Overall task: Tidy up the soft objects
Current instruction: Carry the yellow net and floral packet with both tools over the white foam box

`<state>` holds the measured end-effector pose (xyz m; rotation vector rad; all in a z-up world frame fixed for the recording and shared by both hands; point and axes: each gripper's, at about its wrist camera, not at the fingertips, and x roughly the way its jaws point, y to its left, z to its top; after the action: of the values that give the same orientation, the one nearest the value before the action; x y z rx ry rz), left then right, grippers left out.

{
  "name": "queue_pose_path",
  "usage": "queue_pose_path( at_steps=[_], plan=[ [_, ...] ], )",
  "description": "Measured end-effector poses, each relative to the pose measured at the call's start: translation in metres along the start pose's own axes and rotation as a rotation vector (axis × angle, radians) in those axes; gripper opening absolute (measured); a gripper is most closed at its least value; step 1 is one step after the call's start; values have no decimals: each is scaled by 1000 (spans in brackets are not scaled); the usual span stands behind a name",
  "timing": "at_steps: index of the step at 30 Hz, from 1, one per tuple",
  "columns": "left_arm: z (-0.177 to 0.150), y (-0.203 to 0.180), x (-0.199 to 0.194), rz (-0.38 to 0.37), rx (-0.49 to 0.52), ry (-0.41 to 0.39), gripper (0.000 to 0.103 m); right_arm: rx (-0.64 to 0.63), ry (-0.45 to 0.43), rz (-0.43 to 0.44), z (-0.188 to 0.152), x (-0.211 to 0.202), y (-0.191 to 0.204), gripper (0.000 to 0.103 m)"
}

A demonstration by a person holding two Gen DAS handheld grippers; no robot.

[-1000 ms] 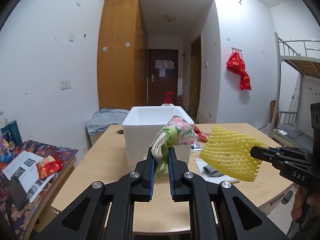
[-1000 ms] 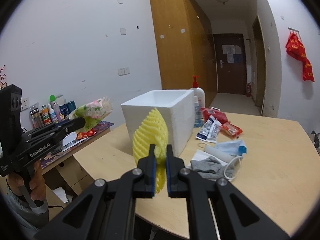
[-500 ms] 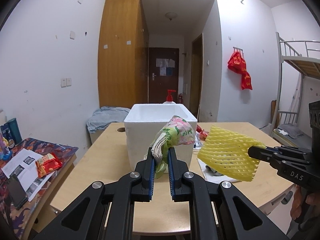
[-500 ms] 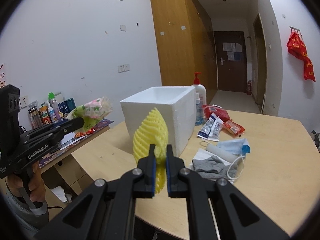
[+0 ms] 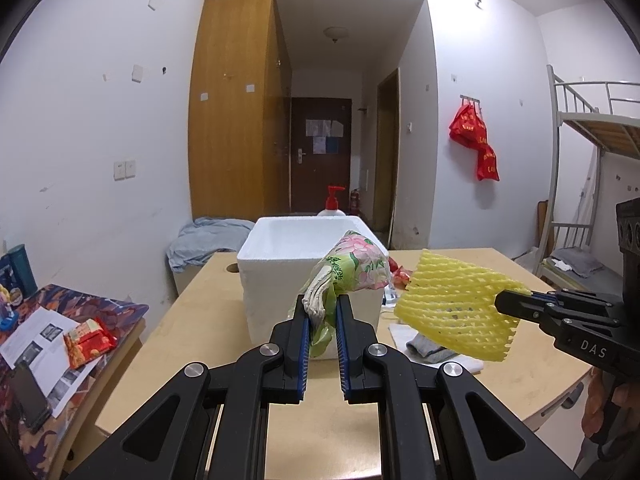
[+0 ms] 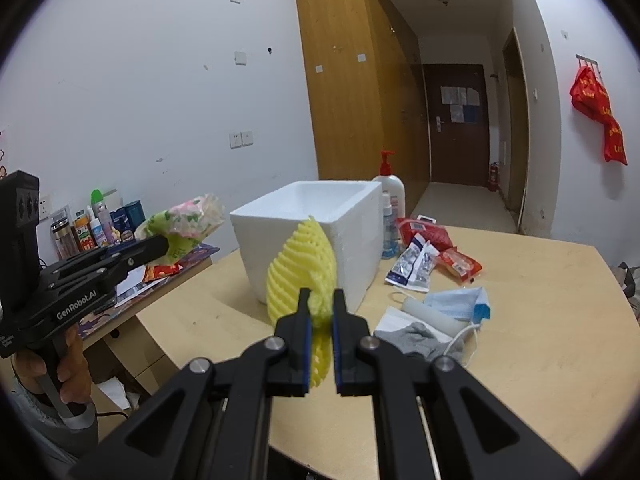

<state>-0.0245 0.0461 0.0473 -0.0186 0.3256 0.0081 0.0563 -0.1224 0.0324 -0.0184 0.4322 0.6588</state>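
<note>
My left gripper (image 5: 322,304) is shut on a floral green and pink tissue pack (image 5: 352,268), held in the air in front of the white foam box (image 5: 276,276). From the right wrist view the same tissue pack (image 6: 188,216) shows at the left, pinched by the left gripper (image 6: 160,246). My right gripper (image 6: 320,300) is shut on a yellow foam fruit net (image 6: 300,268), also held above the table near the foam box (image 6: 320,232). In the left wrist view the yellow net (image 5: 452,312) hangs at the right from the right gripper (image 5: 500,302).
On the wooden table (image 6: 540,340) lie a grey sock (image 6: 416,338), a blue face mask (image 6: 460,302), a white roll, snack packets (image 6: 432,256) and a pump bottle (image 6: 390,200). A cluttered side desk (image 5: 60,332) stands at the left. A bunk bed (image 5: 592,140) is at the right.
</note>
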Motion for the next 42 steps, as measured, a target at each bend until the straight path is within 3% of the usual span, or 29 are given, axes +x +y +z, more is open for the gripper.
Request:
queue_pose_path(
  at_steps=[42],
  plan=[
    [63,28,84,21,-20,26,13,-41,19,35,85,72,-17,11]
  ],
)
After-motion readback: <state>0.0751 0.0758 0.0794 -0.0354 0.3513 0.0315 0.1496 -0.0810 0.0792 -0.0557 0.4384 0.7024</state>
